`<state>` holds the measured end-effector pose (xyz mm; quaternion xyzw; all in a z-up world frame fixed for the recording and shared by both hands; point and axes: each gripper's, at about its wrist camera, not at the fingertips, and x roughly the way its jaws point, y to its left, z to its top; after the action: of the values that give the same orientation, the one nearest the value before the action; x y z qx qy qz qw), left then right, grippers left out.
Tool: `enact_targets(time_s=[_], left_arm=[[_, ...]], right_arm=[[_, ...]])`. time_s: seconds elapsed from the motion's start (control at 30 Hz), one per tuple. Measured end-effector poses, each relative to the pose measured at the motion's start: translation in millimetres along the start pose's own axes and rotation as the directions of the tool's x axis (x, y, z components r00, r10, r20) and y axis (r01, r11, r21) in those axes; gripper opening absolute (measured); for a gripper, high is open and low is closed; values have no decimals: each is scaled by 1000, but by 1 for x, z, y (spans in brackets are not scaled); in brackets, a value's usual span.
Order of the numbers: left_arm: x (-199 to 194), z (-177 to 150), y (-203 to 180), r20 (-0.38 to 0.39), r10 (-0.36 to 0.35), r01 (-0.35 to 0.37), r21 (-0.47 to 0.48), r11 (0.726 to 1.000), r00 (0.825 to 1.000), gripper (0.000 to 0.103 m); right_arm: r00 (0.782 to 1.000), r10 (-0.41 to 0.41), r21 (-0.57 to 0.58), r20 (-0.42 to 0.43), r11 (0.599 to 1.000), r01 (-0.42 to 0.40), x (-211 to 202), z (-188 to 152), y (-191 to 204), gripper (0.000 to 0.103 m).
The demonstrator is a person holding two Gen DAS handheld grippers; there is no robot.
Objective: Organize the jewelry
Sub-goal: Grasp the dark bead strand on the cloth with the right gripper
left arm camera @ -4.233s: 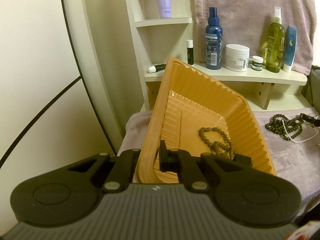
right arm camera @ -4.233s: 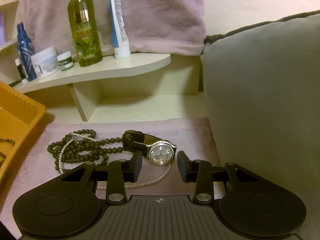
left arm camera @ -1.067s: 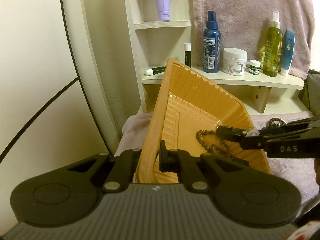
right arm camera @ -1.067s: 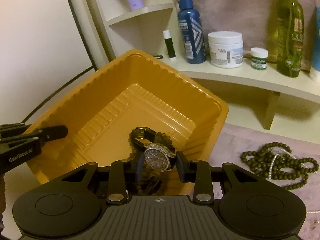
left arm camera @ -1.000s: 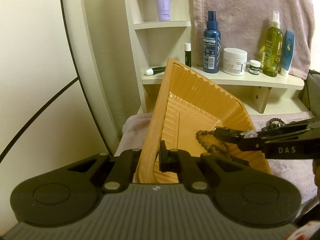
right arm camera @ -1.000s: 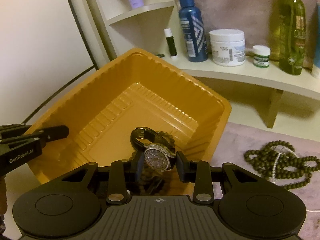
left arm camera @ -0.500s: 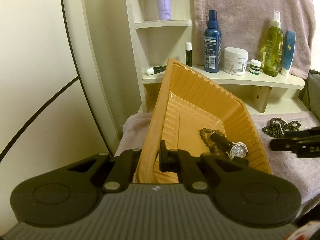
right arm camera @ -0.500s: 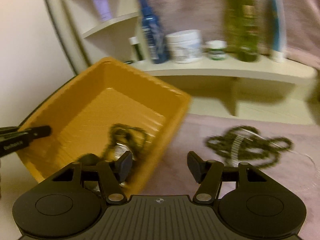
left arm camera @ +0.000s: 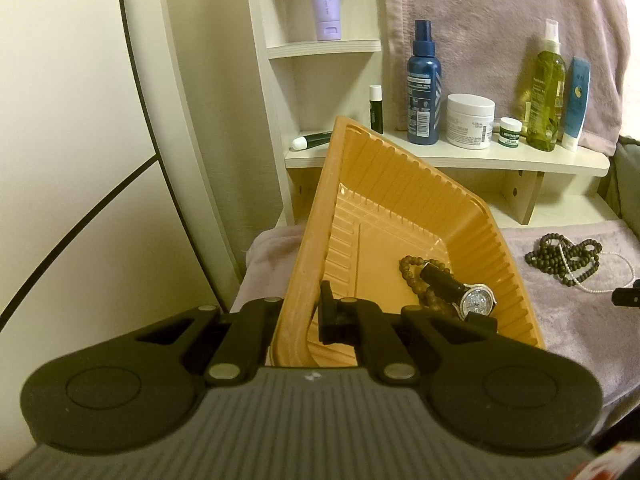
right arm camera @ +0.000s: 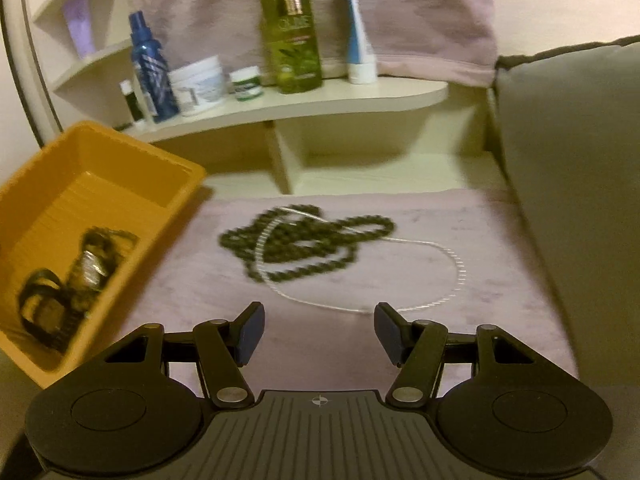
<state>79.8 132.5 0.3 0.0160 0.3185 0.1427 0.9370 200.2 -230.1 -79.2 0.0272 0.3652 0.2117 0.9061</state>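
Left gripper [left arm camera: 298,316] is clamped on the near rim of the orange tray [left arm camera: 372,168], holding it tilted. The wristwatch [left arm camera: 460,294] lies inside on a brown bead bracelet [left arm camera: 408,270]. Right gripper [right arm camera: 319,334] has its jaws spread and empty; they have just been opening. We judge the watch delivered. Next: the dark bead necklace [right arm camera: 304,240] and pearl strand [right arm camera: 444,252], tangled together on the cloth to the tray's right, call for a low pinch on one strand.
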Motion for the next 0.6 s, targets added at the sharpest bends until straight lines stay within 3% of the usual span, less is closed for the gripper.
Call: enact_targets(time_s=[0.43,0.6], left_arm=[[-1,0,0,0,1,-1,2,1000,1000,5],[-1,0,0,0,1,-1,2,1000,1000,6]], right_arm=[[999,-39,-20,13,999,40,10,14,-19,60],[1000,-27,-38,6,999,27,26,23,-16,43]])
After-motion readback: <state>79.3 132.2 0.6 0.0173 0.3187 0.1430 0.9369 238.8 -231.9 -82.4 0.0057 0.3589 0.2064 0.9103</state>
